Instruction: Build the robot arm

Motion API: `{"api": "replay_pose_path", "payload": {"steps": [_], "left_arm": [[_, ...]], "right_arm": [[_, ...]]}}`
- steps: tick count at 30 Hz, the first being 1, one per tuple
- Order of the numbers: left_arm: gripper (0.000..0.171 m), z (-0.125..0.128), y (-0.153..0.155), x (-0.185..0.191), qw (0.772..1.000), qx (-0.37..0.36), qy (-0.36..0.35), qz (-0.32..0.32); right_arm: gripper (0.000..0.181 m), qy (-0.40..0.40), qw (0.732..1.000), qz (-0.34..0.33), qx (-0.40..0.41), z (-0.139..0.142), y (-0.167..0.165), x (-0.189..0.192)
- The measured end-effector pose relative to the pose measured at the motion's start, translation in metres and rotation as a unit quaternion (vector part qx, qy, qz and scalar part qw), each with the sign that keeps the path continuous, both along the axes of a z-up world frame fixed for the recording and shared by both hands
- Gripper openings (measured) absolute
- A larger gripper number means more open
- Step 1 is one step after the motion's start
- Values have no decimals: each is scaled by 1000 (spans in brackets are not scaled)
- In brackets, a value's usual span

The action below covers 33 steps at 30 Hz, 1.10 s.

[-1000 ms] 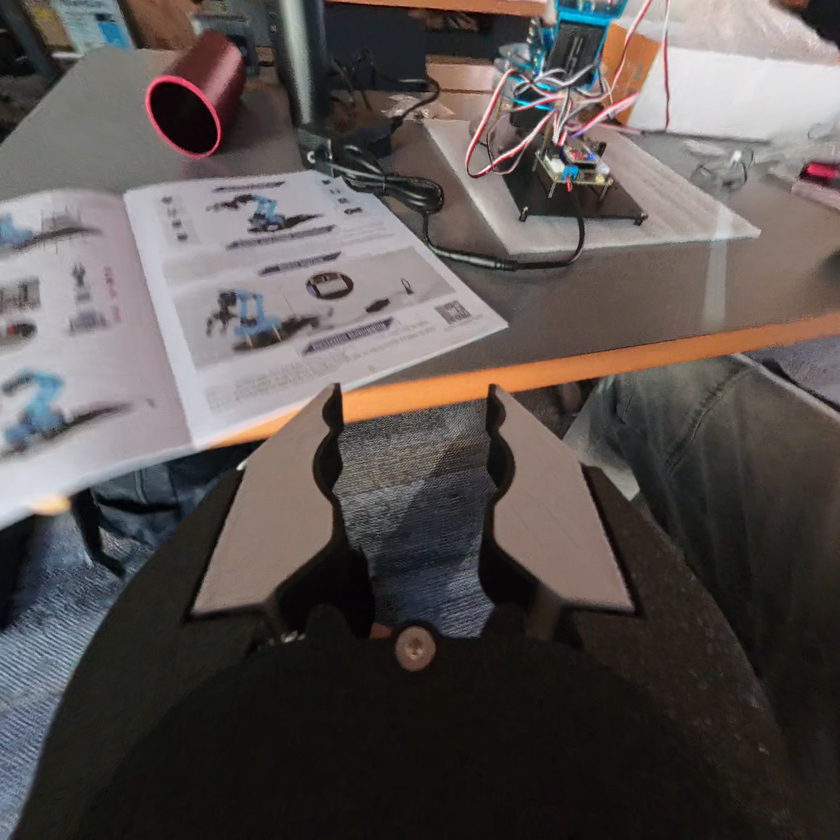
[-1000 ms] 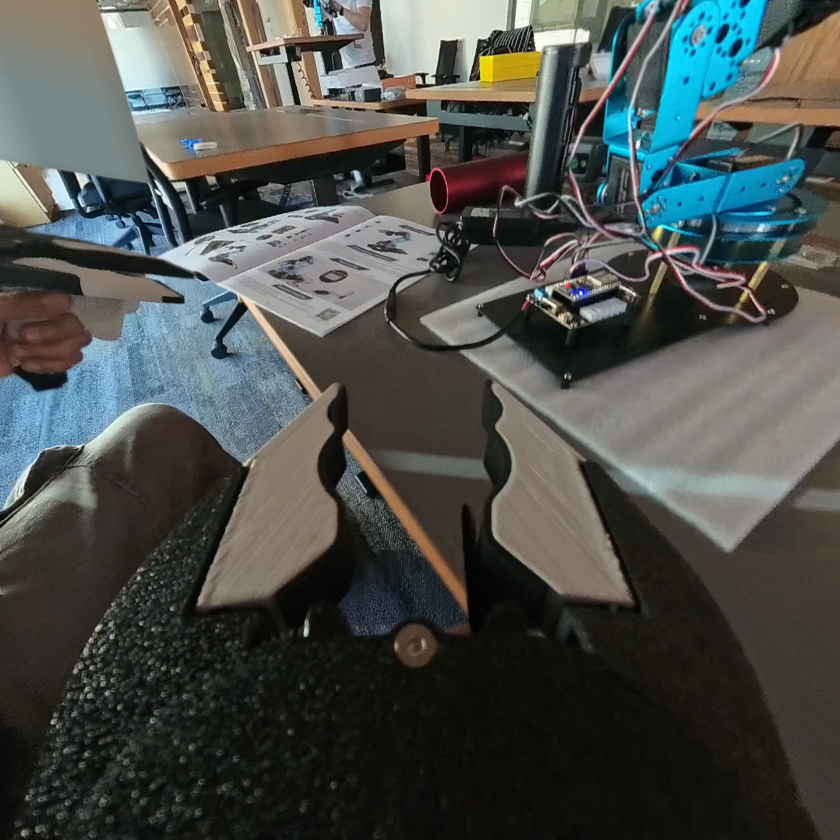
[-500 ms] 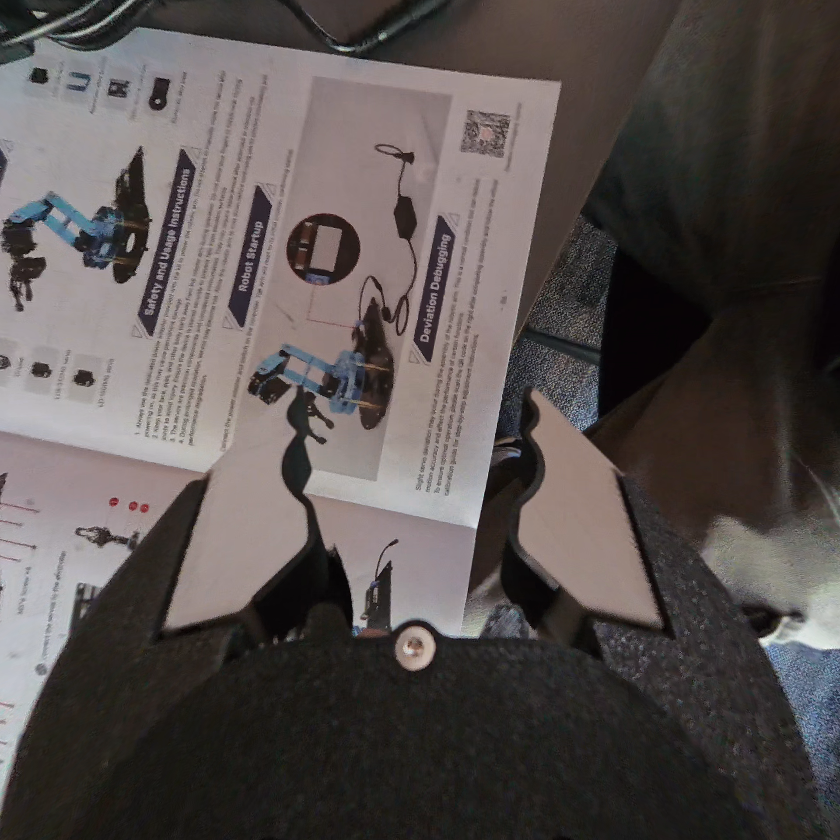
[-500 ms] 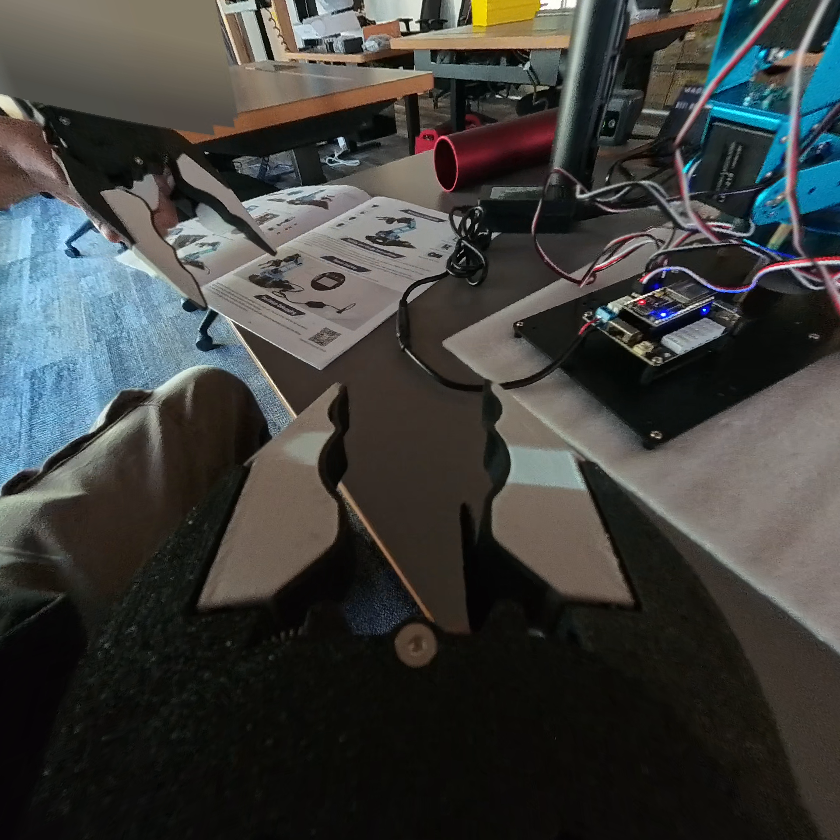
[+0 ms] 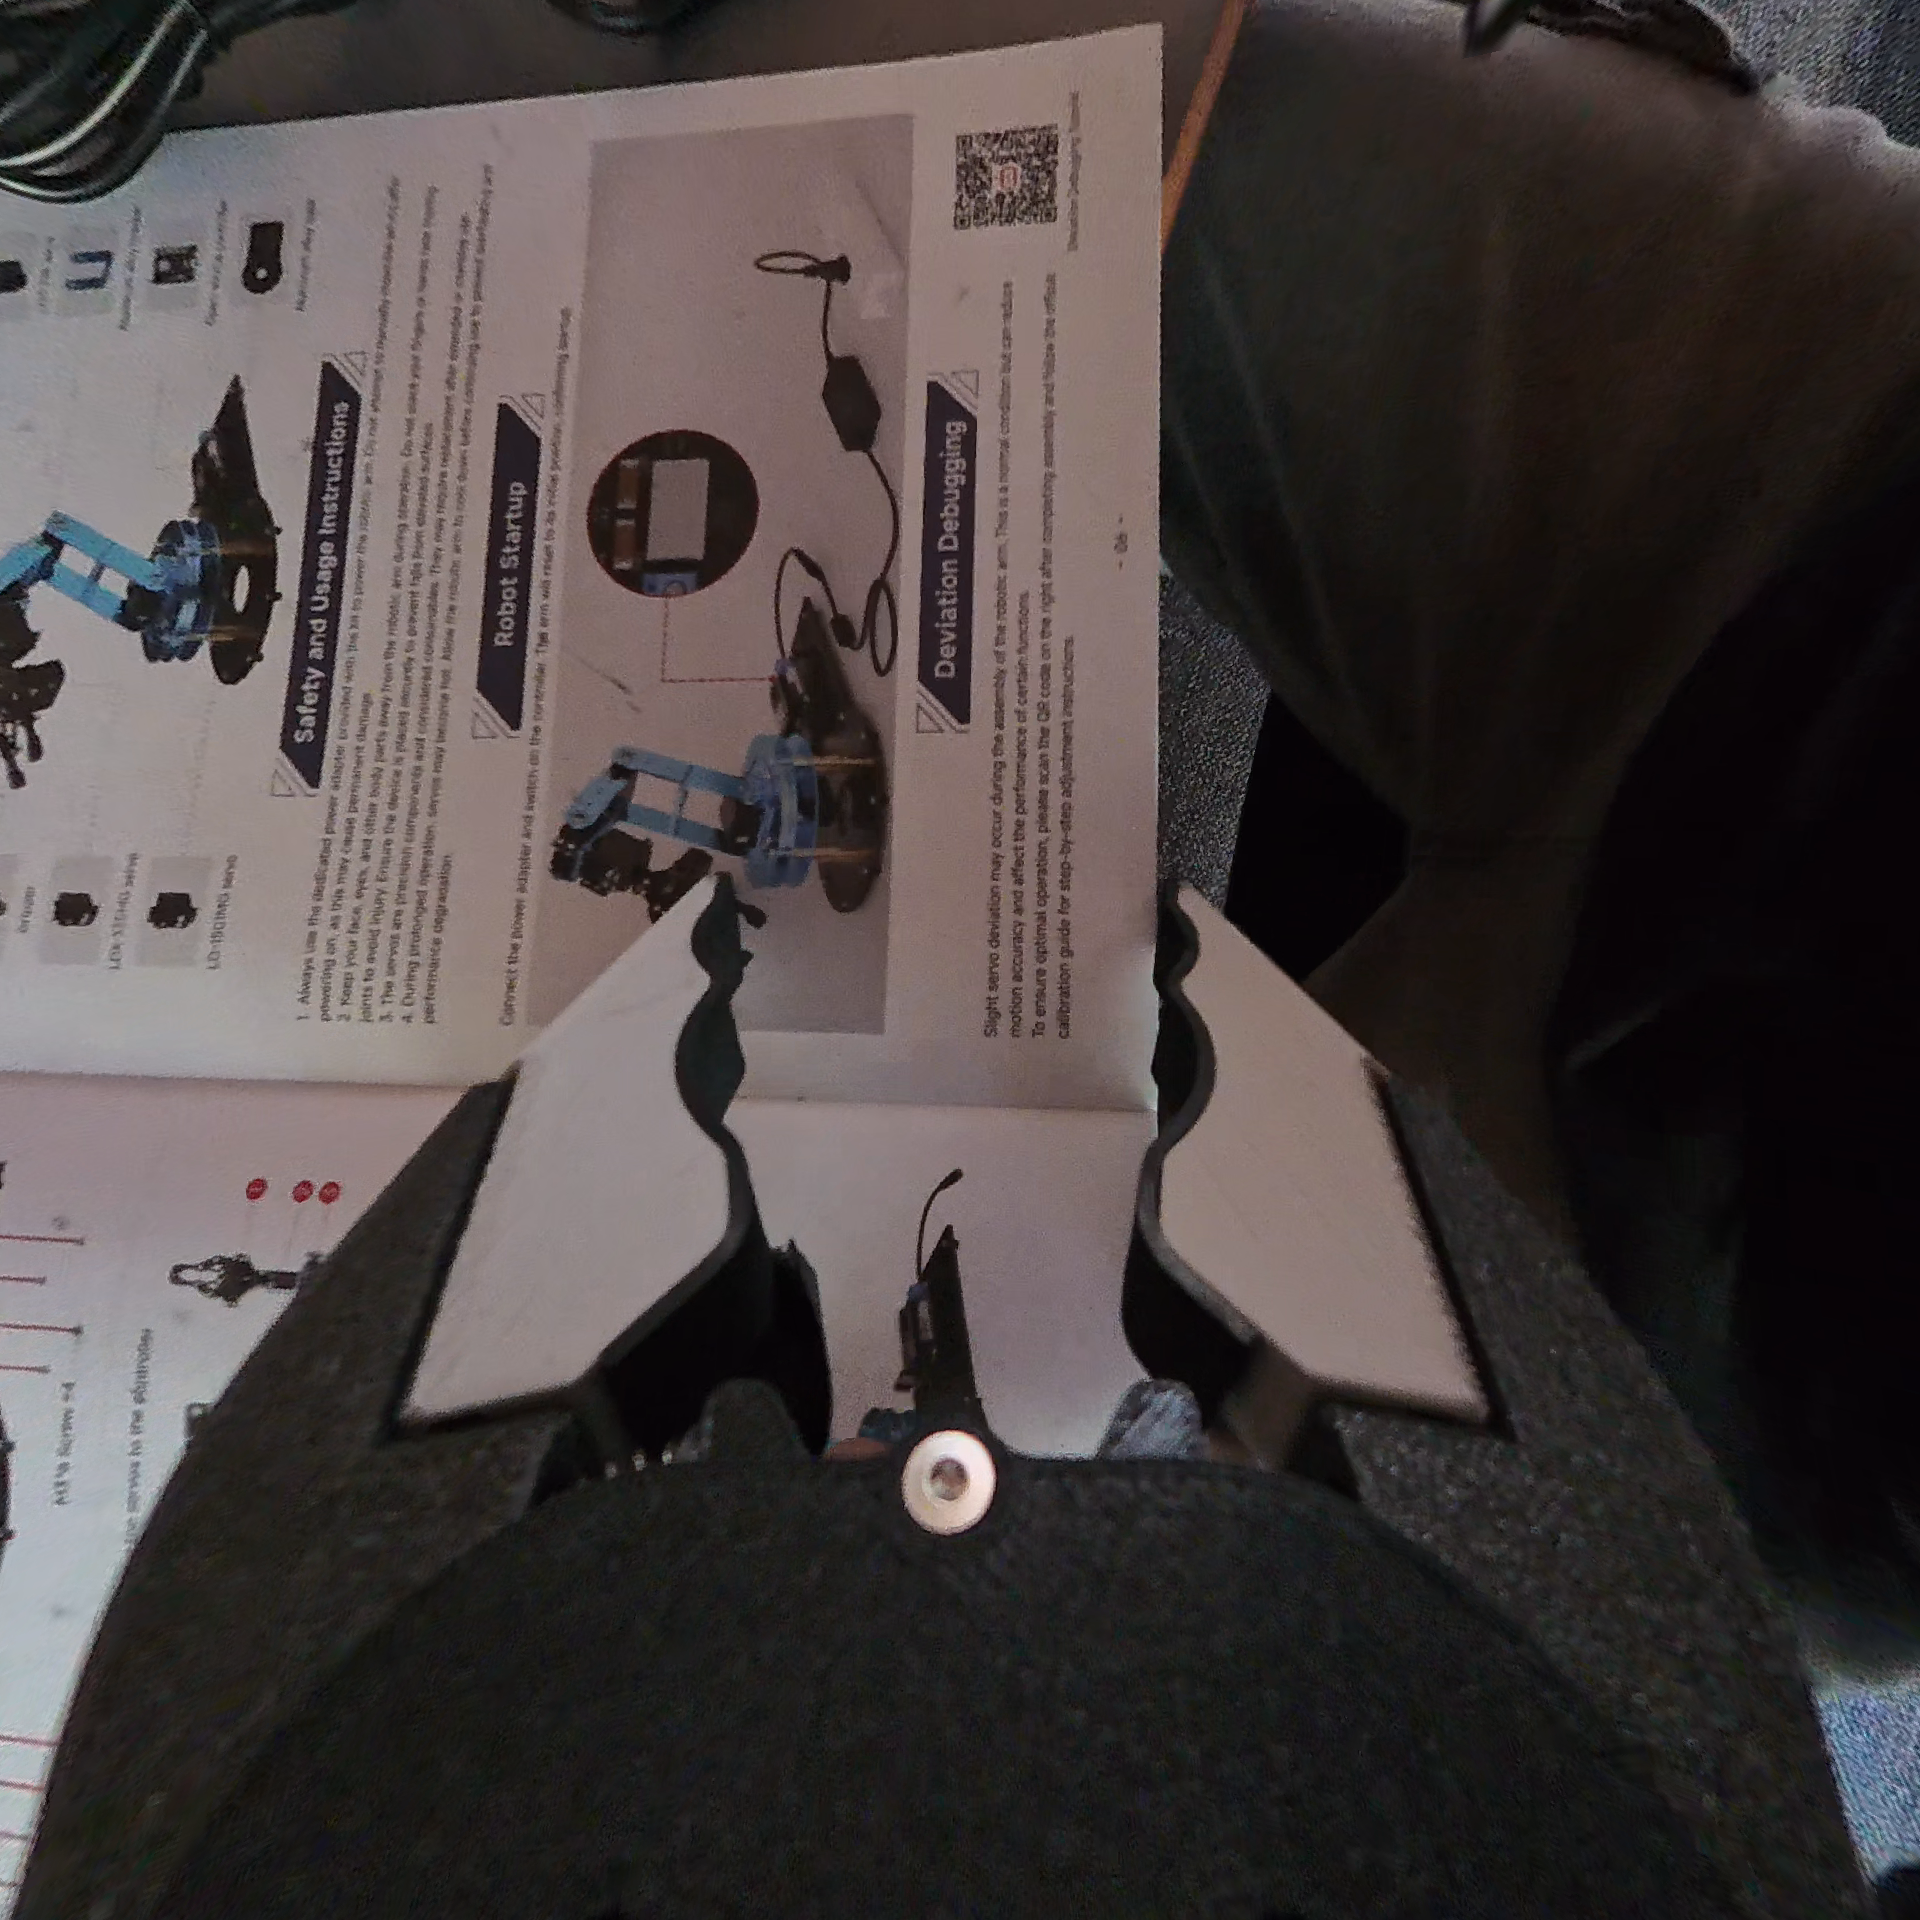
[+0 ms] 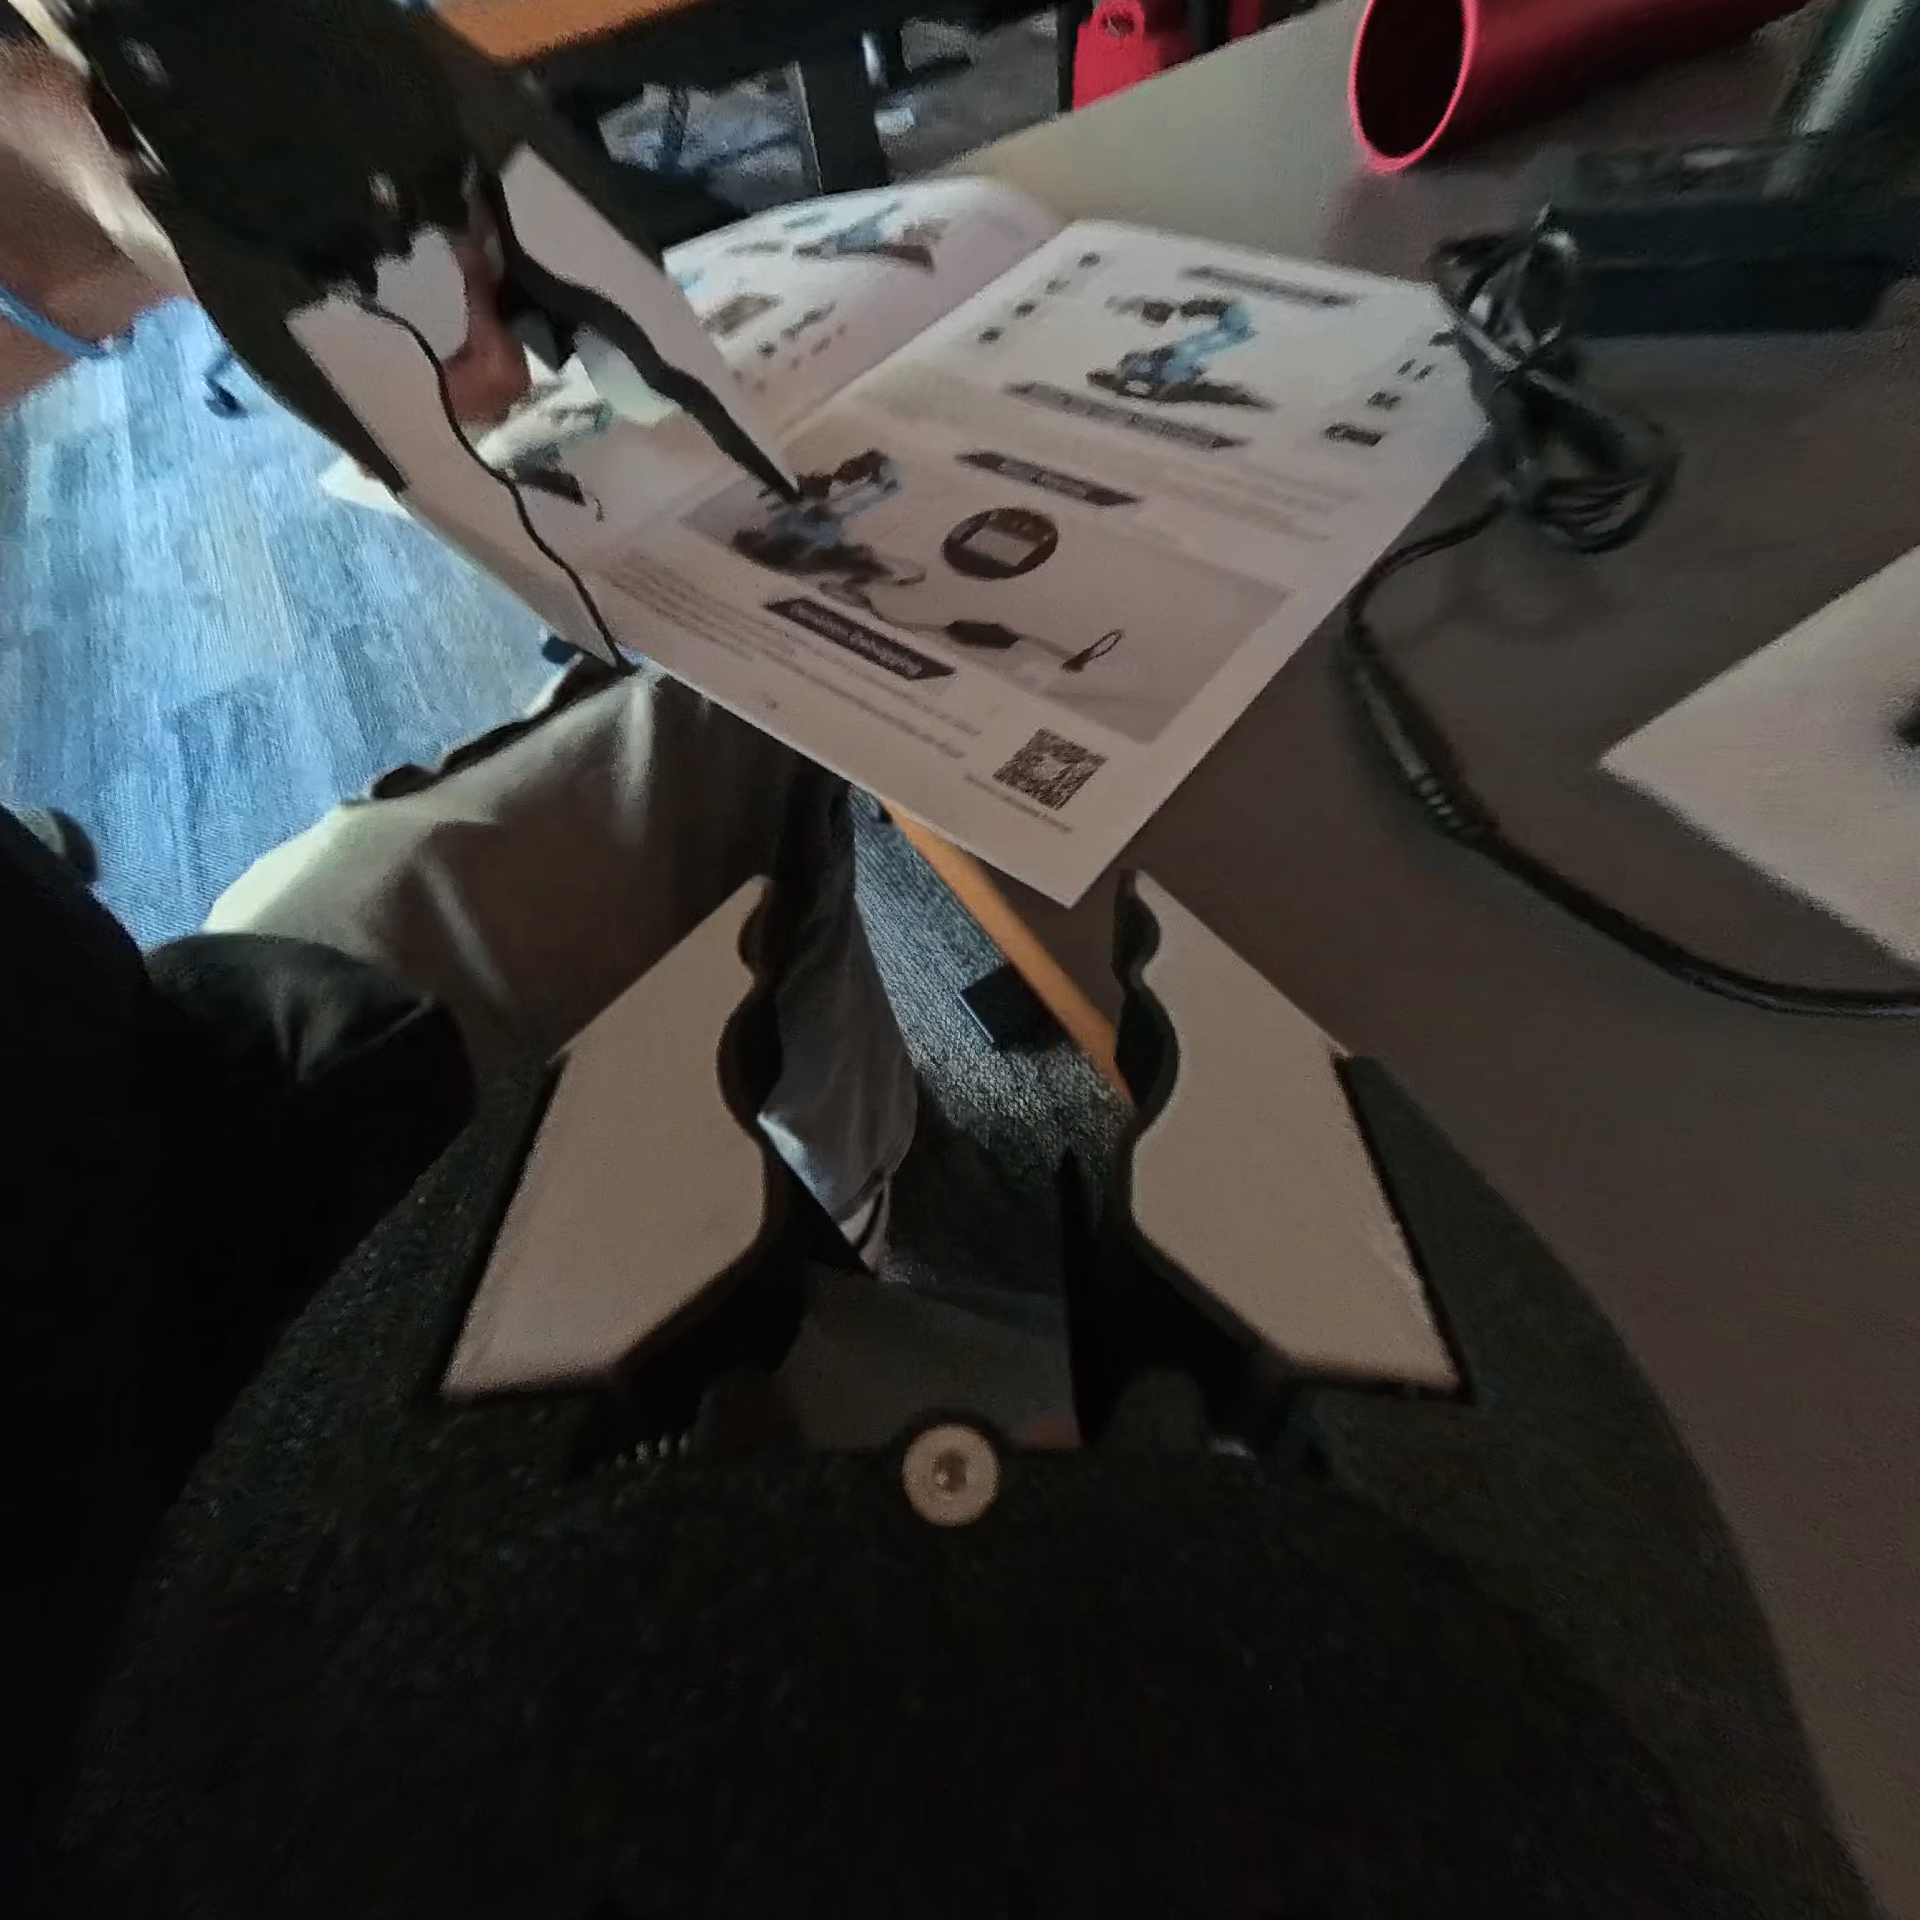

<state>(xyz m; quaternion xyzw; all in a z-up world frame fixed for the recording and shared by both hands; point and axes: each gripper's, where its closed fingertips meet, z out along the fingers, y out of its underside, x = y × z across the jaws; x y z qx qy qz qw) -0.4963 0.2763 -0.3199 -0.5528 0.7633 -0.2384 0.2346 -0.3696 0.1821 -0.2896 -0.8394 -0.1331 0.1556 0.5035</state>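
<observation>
Left gripper (image 5: 940, 914) wide open, empty, straddling the overhanging edge of the glossy white printed booklet (image 5: 727, 520) below it. Right gripper (image 6: 940, 914) open, empty, over the orange-edged dark matte tabletop (image 6: 1455, 1039) rim; black cable (image 6: 1455, 810) and red metal tube (image 6: 1455, 73) ahead-right

An office workspace: blue carpet (image 6: 156, 623), a desk (image 6: 1507, 1143) with cables (image 6: 1558, 416) and an open manual (image 6: 1039, 520).
</observation>
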Motion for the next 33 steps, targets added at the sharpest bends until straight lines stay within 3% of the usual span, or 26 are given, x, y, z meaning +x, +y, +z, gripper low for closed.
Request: {"api": "replay_pose_path", "payload": {"steps": [7, 12, 16, 18, 24, 28, 33], "left_arm": [[79, 2, -1, -10, 1000, -17, -14, -7], [79, 2, -1, -10, 1000, -17, -24, -10], [79, 2, -2, -10, 999, -23, -34, -9], [79, 2, -1, -10, 999, -27, -39, -6], [79, 1, -1, -10, 999, -17, -42, -3], [79, 2, -1, -10, 999, -17, -40, -5], [58, 5, -10, -13, 998, -33, -47, -18]], "right_arm": [[72, -46, 998, -31, -21, -19, 14, -28], [63, -38, 999, -22, -29, -20, 20, -53], [69, -85, 994, -69, -15, -10, 26, -33], [78, -106, 991, -49, -59, -27, 22, -33], [79, -165, 985, -15, -55, -31, 25, -46], [72, -133, 990, 1, -49, -27, 32, -65], [70, -162, 985, 7, -52, -27, 39, -67]]}}
